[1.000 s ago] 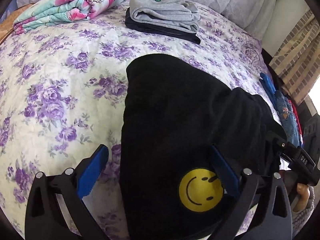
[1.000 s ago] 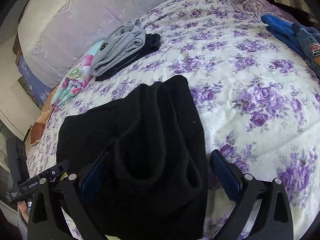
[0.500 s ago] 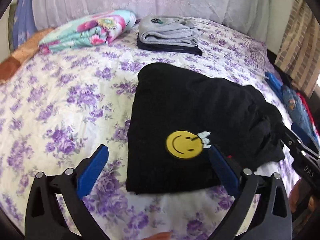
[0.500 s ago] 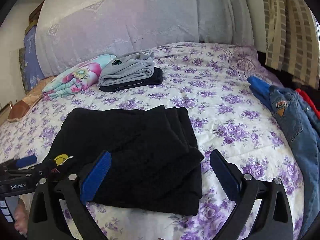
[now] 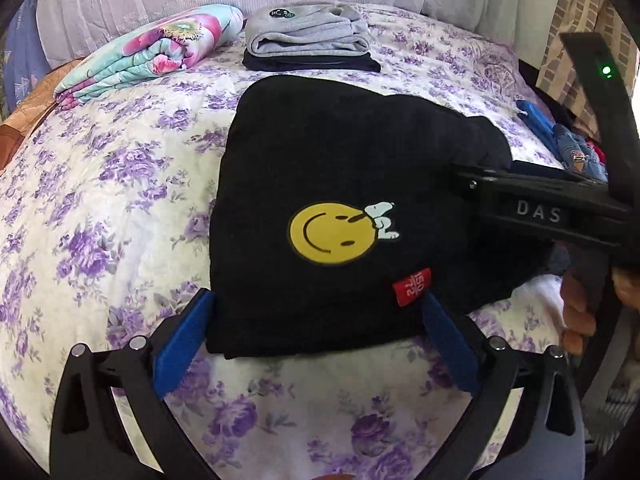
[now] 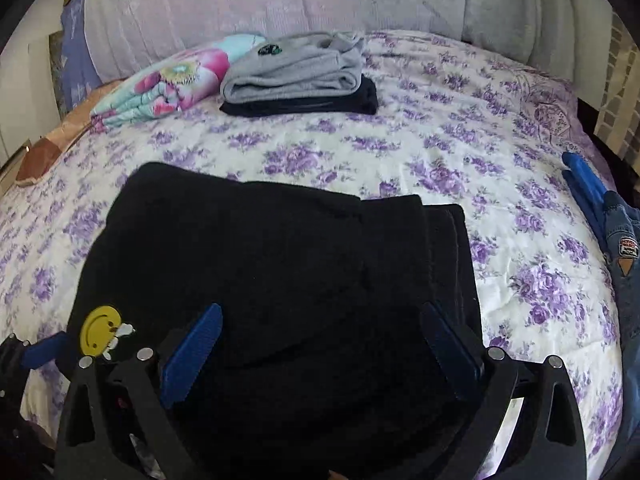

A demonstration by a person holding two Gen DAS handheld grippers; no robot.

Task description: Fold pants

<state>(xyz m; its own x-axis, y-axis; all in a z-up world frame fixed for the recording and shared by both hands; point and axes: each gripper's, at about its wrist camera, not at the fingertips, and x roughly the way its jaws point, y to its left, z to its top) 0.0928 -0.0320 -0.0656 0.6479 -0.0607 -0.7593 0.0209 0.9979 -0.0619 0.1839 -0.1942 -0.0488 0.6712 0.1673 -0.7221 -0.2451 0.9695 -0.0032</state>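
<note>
- Clearly, "DAS" is readable on the right tongs [image 5: 536,212]; the pants [image 5: 340,208] bear a yellow smiley patch [image 5: 330,232] and a red tag [image 5: 412,286] reading "150/72".
- Folded pants lie on the bed [image 5: 100,200], near its front edge; bare quilt to the left.
- Left tongs [image 5: 316,344] spread wide at the pants' near edge; right tongs [image 6: 320,350] wide above the fabric, gripping nothing.

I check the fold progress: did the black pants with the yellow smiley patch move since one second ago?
Yes. The black pants dropped from bunched-up to flat on the purple-flowered bedspread.
</note>
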